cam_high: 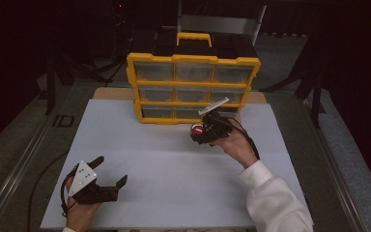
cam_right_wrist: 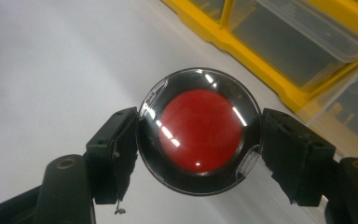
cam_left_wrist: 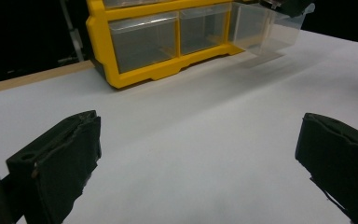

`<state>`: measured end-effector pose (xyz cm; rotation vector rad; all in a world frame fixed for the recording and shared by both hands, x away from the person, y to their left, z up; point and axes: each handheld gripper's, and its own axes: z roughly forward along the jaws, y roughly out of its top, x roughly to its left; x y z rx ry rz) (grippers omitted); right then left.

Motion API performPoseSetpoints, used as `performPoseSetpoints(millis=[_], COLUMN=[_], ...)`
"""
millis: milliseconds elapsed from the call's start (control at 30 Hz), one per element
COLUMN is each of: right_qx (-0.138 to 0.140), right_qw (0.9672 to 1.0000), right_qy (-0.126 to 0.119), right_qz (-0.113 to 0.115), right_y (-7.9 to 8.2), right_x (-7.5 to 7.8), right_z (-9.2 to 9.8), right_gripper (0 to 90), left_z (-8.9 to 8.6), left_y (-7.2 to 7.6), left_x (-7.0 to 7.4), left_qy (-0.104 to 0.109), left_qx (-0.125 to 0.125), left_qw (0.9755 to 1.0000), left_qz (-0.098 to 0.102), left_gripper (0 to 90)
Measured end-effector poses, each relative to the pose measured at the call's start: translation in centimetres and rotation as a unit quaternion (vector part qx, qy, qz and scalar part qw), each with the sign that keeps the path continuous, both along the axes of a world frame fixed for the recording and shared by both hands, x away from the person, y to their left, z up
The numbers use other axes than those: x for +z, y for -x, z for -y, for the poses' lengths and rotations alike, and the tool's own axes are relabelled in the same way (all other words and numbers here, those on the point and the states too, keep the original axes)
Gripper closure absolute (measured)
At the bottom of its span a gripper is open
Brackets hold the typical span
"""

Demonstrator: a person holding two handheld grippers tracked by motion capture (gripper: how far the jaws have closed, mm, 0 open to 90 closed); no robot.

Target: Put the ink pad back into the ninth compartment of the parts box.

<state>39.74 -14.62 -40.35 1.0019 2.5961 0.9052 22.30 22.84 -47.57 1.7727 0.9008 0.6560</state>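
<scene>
My right gripper [cam_right_wrist: 199, 136] is shut on a round clear-lidded case with a red disc inside [cam_right_wrist: 200, 128], one black pad pressing each side of its rim. In the high view that gripper [cam_high: 200, 131] holds the case [cam_high: 196, 129] above the white board, just in front of the bottom right of a yellow drawer cabinet [cam_high: 193, 60]. A clear drawer [cam_left_wrist: 265, 28] of the bottom row sticks out toward the board. My left gripper [cam_high: 111, 170] rests at the near left of the board. Its jaws stand wide apart and open, with nothing between them [cam_left_wrist: 198, 154].
The white board [cam_high: 149, 159] lies on a wooden table whose edge shows behind it [cam_high: 111, 93]. Metal rails run along both sides [cam_high: 24, 164]. The cabinet has a yellow carry handle [cam_high: 193, 36] on top and dark surroundings behind.
</scene>
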Motion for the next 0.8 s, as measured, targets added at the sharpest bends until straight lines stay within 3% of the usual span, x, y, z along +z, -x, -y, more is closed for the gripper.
performPoseSetpoints(millis=[800], right_qx=[-0.044], right_qw=[0.9988], right_qy=[-0.013], right_qz=[0.014], right_y=[-1.3], right_x=[1.9], right_z=[2.3], right_gripper=[29.6], left_z=[0.0], left_y=[0.0], left_x=[0.0], left_qy=[0.001], left_qx=[0.001], left_qw=[1.0], left_qz=[0.0], left_gripper=[0.4])
